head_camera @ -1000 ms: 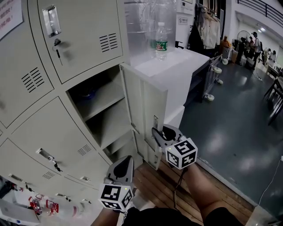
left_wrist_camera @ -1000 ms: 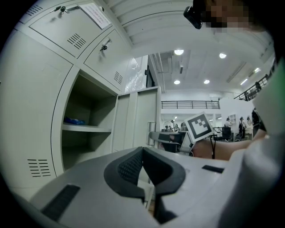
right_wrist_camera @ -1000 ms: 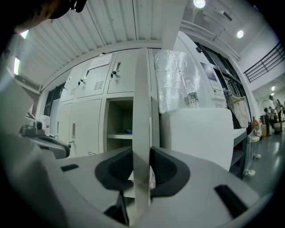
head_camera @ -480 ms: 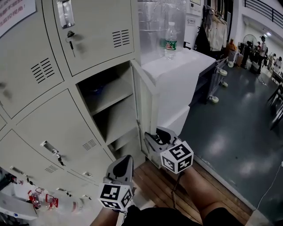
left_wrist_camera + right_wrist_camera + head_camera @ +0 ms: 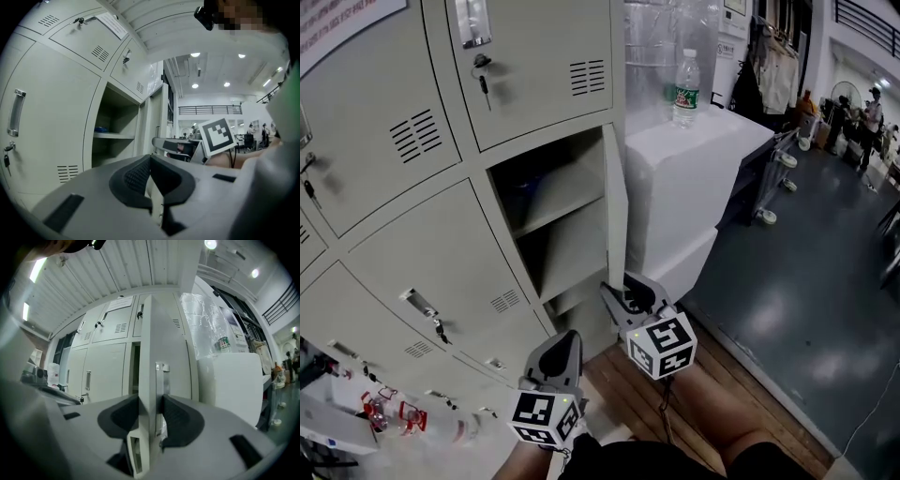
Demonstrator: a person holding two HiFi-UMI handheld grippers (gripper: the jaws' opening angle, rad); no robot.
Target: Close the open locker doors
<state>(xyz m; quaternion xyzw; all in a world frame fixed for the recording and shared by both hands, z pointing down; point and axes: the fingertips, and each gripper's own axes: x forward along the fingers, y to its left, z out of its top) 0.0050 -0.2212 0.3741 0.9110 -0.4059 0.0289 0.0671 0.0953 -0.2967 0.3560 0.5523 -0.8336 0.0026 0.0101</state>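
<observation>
A grey locker door (image 5: 617,206) stands open, edge-on to me, beside its open compartment (image 5: 553,216) with a shelf inside. My right gripper (image 5: 614,295) straddles the door's lower free edge. In the right gripper view the door (image 5: 150,357) runs between the pads, one against its left face and one against the handle plate (image 5: 161,380). The jaws have just been opening, with the door still between them. My left gripper (image 5: 565,342) hovers low in front of the lockers, shut and empty; its pads (image 5: 140,176) meet. The other locker doors in view are closed.
A white block (image 5: 694,169) with a water bottle (image 5: 685,89) on top stands right of the lockers. Plastic bottles (image 5: 389,417) lie at the lower left. Wooden boards (image 5: 628,375) edge a dark floor. People (image 5: 872,117) stand far back.
The door has swung from angled outward to nearly edge-on, toward its compartment, and the right gripper went left with it. The left gripper drifted slightly.
</observation>
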